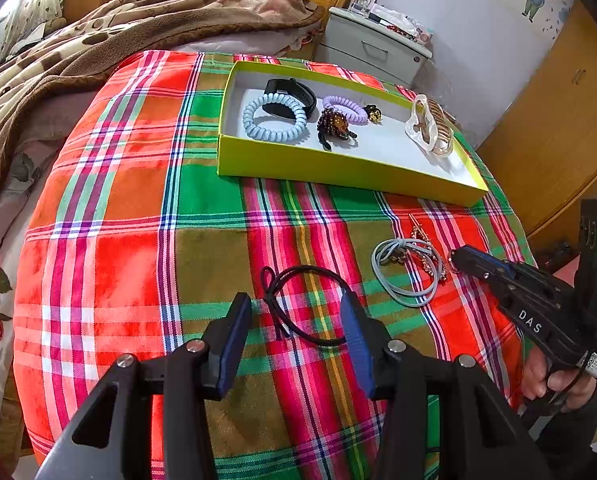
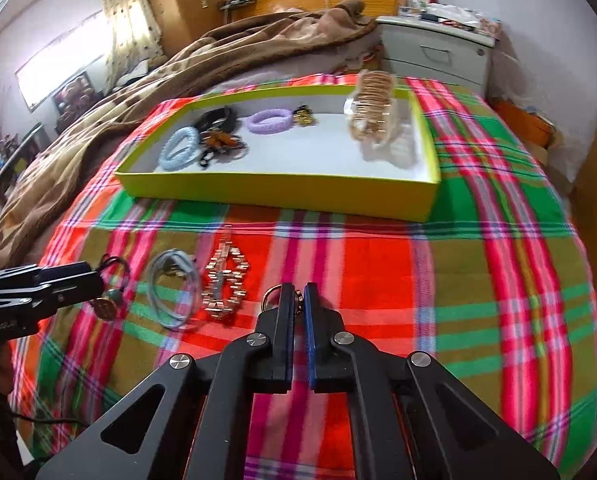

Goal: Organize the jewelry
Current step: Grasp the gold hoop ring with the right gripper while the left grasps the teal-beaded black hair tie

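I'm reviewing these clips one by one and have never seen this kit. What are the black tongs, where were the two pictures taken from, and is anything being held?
No robot: a person holds a two-finger gripper in each hand, each carrying its own camera. The left gripper stands open over a black hair tie. The right gripper is shut on a small metal ring. On the plaid cloth lie a grey-blue hair tie and a metal bracelet. The yellow box already holds hair ties, a watch and clips.
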A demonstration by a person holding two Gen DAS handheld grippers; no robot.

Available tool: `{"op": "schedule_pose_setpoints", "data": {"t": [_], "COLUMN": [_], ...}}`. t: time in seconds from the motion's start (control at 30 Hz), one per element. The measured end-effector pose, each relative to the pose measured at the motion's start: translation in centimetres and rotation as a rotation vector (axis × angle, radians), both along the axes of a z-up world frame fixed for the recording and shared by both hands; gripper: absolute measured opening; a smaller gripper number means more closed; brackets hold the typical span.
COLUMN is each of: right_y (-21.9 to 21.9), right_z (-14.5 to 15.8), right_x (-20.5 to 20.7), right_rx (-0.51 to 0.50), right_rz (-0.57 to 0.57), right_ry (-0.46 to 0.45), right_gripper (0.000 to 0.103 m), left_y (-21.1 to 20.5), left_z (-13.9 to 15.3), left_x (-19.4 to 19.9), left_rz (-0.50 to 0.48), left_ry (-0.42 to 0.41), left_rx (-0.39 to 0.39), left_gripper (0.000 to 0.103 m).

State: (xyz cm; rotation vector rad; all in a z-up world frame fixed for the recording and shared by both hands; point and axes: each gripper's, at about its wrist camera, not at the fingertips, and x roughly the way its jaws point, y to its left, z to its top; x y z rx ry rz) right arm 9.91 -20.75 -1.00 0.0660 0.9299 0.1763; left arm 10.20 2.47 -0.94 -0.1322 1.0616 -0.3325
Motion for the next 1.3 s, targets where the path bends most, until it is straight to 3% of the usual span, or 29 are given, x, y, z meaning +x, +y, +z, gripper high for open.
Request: {"op": "schedule_pose_setpoints", "data": {"t": [0.33,0.43,0.5,0.7,0.87,1.0,1.13,1.3], "right_y": [-3.6,-3.7,-3.6,-3.4,-3.3,-3.2,-3.1,-2.7], "right_z": [1.5,2.2,2.4,2.8,3.0,3.1,3.1,3.3], "right_x": [-1.5,-1.9,-2.0,-2.2,-2.5,-2.7,-2.8,-2.8], "right_rx": [0.072,0.084,0.09,0.101,0.106,0.113,0.114,0.117], "right_rz": [-0.094,-0.093,-0.091,-0.081,-0.074,-0.071,-0.068,-0.058], "right_ry": [-0.052,-0.073,-0.081,-0.092,-0.1,-0.103,-0.102,-0.103], "right_gripper": [0.003,0.003,0.003,0.003,0.003,0.003,0.003,0.003], "left_y": [-0.9,-1.3,-1.5,-1.5,-1.8,-3.1,-5.2,-6.5], "left_z": [0.0,0.1,0.1,0.4,1.6,2.2,1.5,0.3], "left_x": [-0.2,-0.5,-0.7,-1.7,-2.9,-3.9,-3.9,-3.2], "left_rz": [-0.03,-0.057,-0.069,-0.096,-0.116,-0.198,-0.274,-0.279], "left_ry": [-0.002,-0.004,-0.004,-0.006,-0.056,-0.109,-0.103,-0.076], "left_rx": [-0.023,-0.029,-0.027,-0.029,0.024,0.066,0.098,0.15], "left_gripper": [0.048,0.047,0.041,0.041,0.046,0.046,0.046,0.046]}}
